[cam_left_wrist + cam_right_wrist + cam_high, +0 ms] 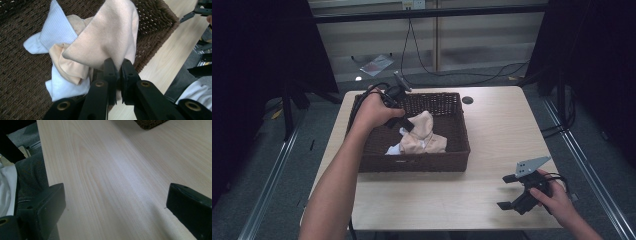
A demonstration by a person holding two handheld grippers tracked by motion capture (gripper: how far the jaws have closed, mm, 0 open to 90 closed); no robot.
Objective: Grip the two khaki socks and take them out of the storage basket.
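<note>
The left gripper (118, 68) is over the dark wicker basket (447, 159), its jaws pinched tight on a corner of the peach cloth (110, 37), which hangs lifted above the white cloth (56, 31) crumpled beneath it on the basket floor. That basket sits toward the left and far side of a pale wood table (492, 135). At the near right corner the right gripper (508, 191) sits low over bare tabletop, jaws spread wide, nothing between them. Grey carpet runs around the table, black cables (447, 75) trail across the floor beyond it, and dark curtains close off both sides.
</note>
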